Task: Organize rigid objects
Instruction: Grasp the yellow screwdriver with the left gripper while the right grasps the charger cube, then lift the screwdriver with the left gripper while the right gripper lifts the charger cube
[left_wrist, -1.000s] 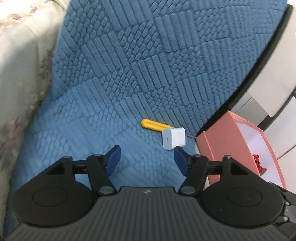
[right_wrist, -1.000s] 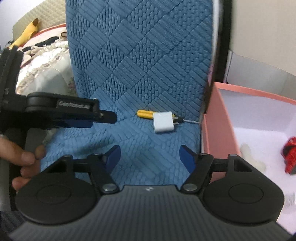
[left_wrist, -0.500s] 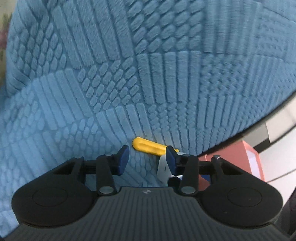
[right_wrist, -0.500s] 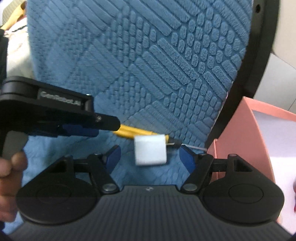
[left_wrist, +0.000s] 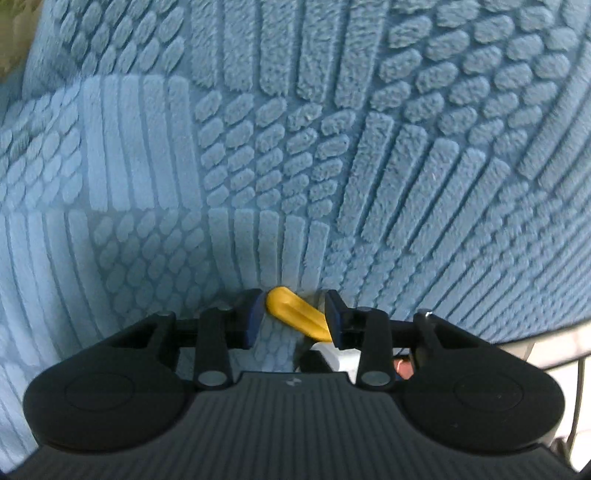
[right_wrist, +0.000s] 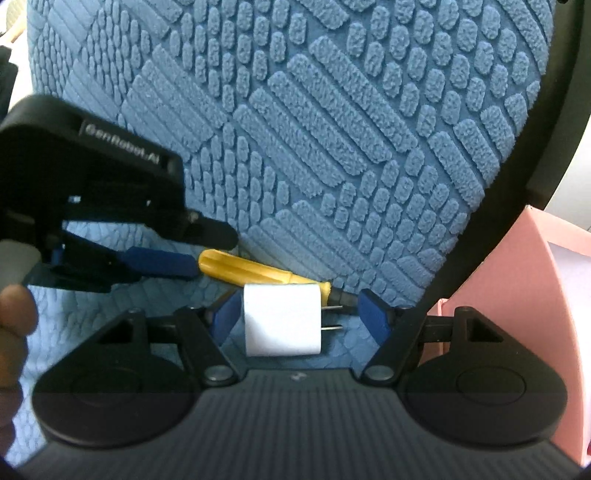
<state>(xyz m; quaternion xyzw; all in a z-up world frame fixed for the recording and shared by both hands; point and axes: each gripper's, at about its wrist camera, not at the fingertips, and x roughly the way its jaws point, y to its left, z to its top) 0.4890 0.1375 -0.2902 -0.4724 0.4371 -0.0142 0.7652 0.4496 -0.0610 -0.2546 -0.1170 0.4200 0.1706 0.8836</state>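
A yellow-handled screwdriver (left_wrist: 295, 314) lies on the blue textured cushion (left_wrist: 295, 147). My left gripper (left_wrist: 293, 314) is down on the cushion with its blue pads on either side of the handle, closed in on it. In the right wrist view the screwdriver (right_wrist: 243, 271) lies behind a white plug adapter (right_wrist: 282, 319), whose prongs point right. My right gripper (right_wrist: 299, 314) is open, with the adapter between its pads, apart from both. The left gripper (right_wrist: 159, 260) shows there at the left, at the handle's end.
A pink box (right_wrist: 524, 332) with a white inside stands at the right, just past the cushion's black edge (right_wrist: 517, 166). A hand (right_wrist: 14, 332) holds the left gripper at the far left.
Both grippers have moved down and forward to the cushion. The left gripper's jaws have narrowed around the yellow handle. The right gripper has come around the white adapter and narrowed a little.
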